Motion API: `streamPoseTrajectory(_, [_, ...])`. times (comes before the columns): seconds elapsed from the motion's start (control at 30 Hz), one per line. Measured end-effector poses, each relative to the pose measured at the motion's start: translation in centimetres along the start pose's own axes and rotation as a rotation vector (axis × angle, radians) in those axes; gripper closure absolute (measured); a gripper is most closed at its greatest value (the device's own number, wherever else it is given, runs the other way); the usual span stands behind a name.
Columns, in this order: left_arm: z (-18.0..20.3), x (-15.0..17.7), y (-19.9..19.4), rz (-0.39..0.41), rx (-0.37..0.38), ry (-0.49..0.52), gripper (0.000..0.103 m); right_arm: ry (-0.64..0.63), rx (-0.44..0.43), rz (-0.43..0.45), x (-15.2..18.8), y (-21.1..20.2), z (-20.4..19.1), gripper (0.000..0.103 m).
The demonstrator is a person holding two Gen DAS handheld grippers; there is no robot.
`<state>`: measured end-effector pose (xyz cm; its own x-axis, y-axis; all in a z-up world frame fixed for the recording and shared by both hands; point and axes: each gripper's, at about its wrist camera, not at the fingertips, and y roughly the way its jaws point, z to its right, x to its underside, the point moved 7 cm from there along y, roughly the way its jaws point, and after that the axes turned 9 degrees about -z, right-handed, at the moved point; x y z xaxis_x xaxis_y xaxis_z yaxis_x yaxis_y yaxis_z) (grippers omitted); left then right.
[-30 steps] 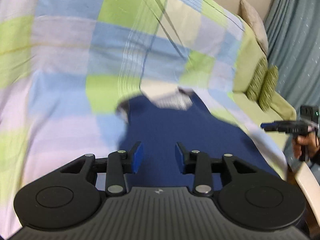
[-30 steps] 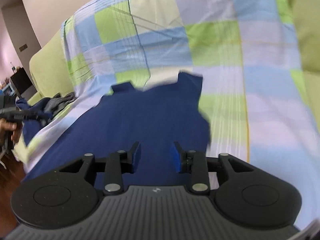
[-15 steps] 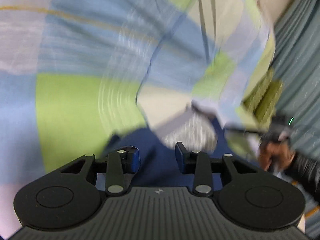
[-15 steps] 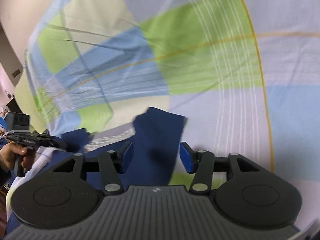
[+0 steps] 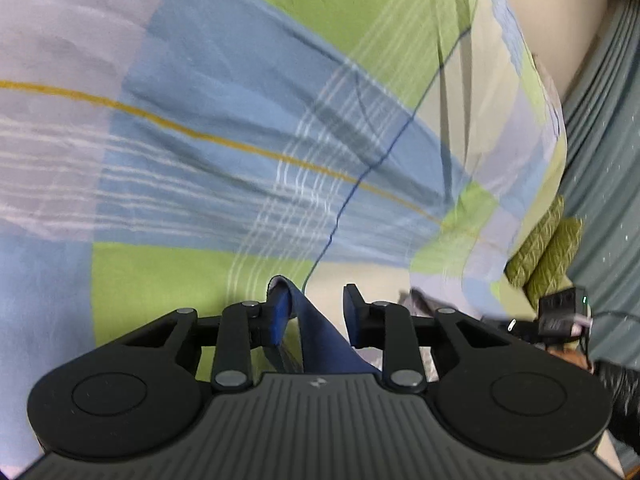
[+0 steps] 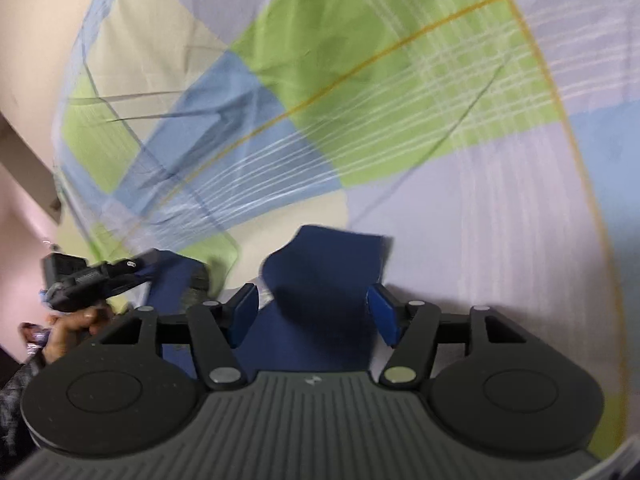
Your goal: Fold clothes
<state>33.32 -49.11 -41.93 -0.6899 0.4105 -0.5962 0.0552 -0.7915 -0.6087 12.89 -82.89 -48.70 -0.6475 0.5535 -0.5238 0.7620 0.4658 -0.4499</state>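
Observation:
A navy blue sleeveless top lies on a checked sheet [image 5: 200, 140]. One shoulder strap [image 5: 320, 336] runs up between the fingers of my left gripper [image 5: 314, 310]. It rests against the left pad and stays apart from the right pad while the jaws are closing. In the right wrist view the other strap [image 6: 332, 272] sits inside my right gripper [image 6: 314, 312]. Those jaws are opening, and neither pad presses the cloth. A hand holds the left gripper [image 6: 92, 276] at that view's left edge. In the left wrist view the right gripper [image 5: 560, 314] shows at the far right.
The checked sheet [image 6: 400, 100], in green, blue and lilac, covers a sofa and rises up its back. Two green cushions [image 5: 544, 248] lean at the sofa's right end. A grey-green curtain [image 5: 600, 140] hangs beyond them, and a pale wall [image 6: 36, 40] stands behind.
Both grippers came forward and down from over the top's body to its shoulder straps. The right jaws widened around one strap. The left jaws narrowed slightly on the other.

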Motion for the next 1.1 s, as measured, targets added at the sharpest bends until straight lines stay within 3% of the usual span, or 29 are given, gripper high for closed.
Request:
streamPoseTrajectory(0.07, [-0.3, 0.4, -0.1, -0.022, 0.022, -0.002, 0.07, 0.017, -0.09, 0.025, -0.2, -0.3, -0.5, 0.051])
streamPoseTrajectory(0.17, [-0.6, 0.9, 0.2, -0.048, 0.038, -0.01, 0.067, 0.022, -0.146, -0.005, -0.2, 0.4, -0.9, 0.053])
streamPoseTrajectory(0.33, [-0.9, 1.5, 1.1, -0.087, 0.057, -0.023, 0.061, 0.033, 0.08, 0.083, -1.3, -0.2, 0.8, 0.054])
streamPoseTrajectory(0.4, [-0.7, 1.4, 1.4, -0.084, 0.093, -0.028, 0.061, 0.046, 0.111, 0.033, -0.8, 0.2, 1.5, 0.054])
streamPoseTrajectory(0.47, [-0.4, 1.2, 1.5, -0.057, 0.116, -0.038, 0.061, 0.056, 0.017, -0.048, 0.2, 0.9, 1.3, 0.054])
streamPoseTrajectory(0.57, [-0.1, 1.2, 1.8, -0.044, 0.126, -0.047, 0.061, 0.108, -0.16, -0.061, 0.6, 1.2, 0.5, 0.054])
streamPoseTrajectory(0.73, [0.6, 1.8, 2.2, -0.111, 0.108, 0.012, 0.061, 0.133, -0.184, -0.055, 0.6, 1.4, 0.3, 0.054])
streamPoseTrajectory(0.87, [0.9, 2.4, 2.6, -0.145, 0.122, 0.018, 0.061, 0.125, -0.085, -0.17, 2.3, 2.1, 0.9, 0.056])
streamPoseTrajectory(1.03, [0.6, 3.3, 2.2, -0.147, 0.138, 0.019, 0.061, 0.156, -0.233, -0.225, 4.8, 0.8, -0.2, 0.053])
streamPoseTrajectory(1.1, [0.5, 3.3, 2.0, -0.123, 0.147, 0.006, 0.061, 0.165, -0.29, -0.207, 4.8, 0.1, -0.4, 0.051])
